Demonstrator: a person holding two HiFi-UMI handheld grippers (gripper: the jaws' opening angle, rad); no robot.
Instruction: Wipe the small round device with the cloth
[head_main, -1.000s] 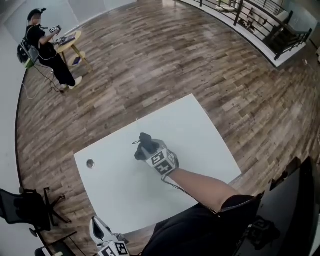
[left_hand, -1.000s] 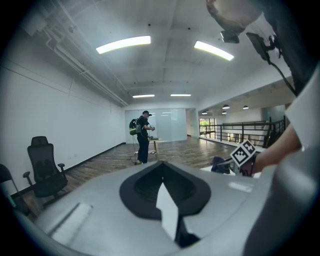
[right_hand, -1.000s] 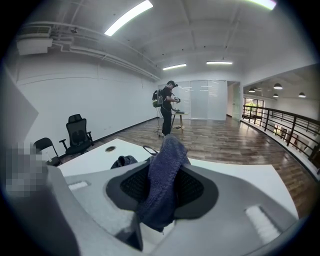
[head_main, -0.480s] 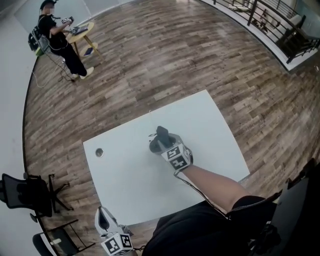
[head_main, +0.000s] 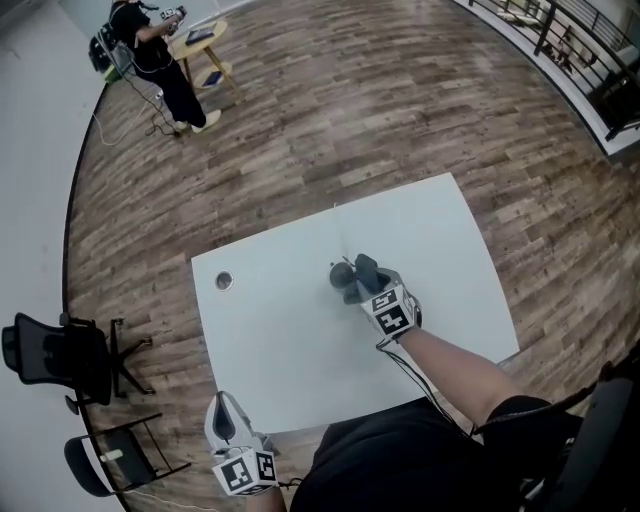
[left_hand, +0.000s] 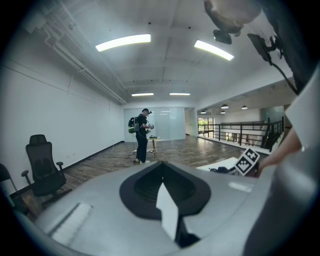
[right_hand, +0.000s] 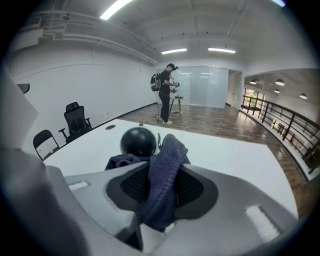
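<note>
**Right gripper and device, approach to the wipe.** The right gripper (head_main: 360, 278) has its jaws partly closed and clamped on a fold of the dark blue cloth (right_hand: 162, 172). The cloth stands up between the pads and hangs out beyond them. The small round device (right_hand: 138, 141), a black ball-like body, sits near the middle of the white table (head_main: 270, 340), just beyond the jaw tips and slightly to their left. A loose end of the cloth lies at its near side and seems to touch it. The left gripper (head_main: 223, 410) hangs at the near edge of the table, well apart from the device, with its jaws together and nothing between them.

**Likely hazards.**
- **Device rolling away.** The device looks round and nothing steadies it. A push from the cloth on one side alone would probably roll or slide it toward the far left of the table rather than rub it clean.
- **Hard contact.** The cloth projects only a little past the jaws. An approach that is too steep or too deep could bring the hard jaw tips onto the device, not the fabric.
- **Cloth slipping.** The grip is on a single fold, so drag against the table may pull the cloth out of the pads.
</note>
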